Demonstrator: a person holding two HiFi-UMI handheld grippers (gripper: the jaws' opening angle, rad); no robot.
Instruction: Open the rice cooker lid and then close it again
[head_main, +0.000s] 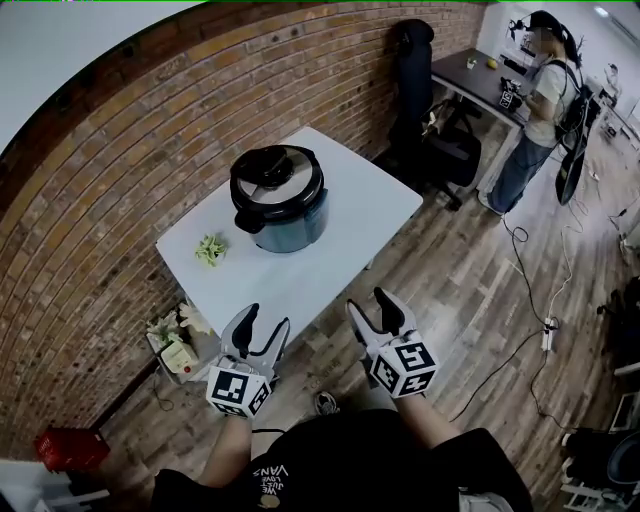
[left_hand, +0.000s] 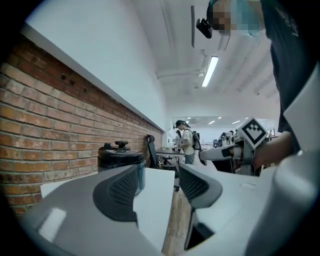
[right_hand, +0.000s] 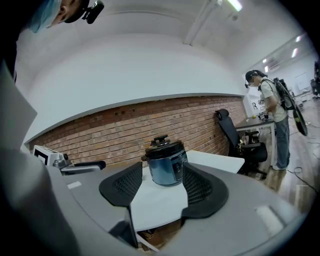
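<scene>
You have two grippers in hand, and both are released with nothing between their jaws. Your left gripper (head_main: 266, 319) hangs over the wooden floor (head_main: 450, 300), just short of the near edge of the one white table (head_main: 370, 205). Your right gripper (head_main: 368, 302) is beside it, level with that same edge. In the left gripper view, the two dark ribbed pads (left_hand: 122, 189) stand well apart, with only the table corner and floor showing in the gap. In the right gripper view, its two pads (right_hand: 199, 186) are spread just as wide and frame the cooker from a distance without touching it. The single rice cooker (head_main: 281, 203), dark blue with a black top, stands upright near the middle of the table, toward the brick wall (head_main: 110, 190). Its lid (head_main: 277, 175) is down and closed, with one knob on top. One small green plant-like piece (head_main: 210, 250) lies on the table just to the cooker's left, apart from it. One black office chair (head_main: 412, 75) stands past the table's far end. One other person (head_main: 535, 105) stands at a dark desk (head_main: 478, 78) beyond that. One red crate (head_main: 70, 447) sits on the floor by the wall, at your lower left.
</scene>
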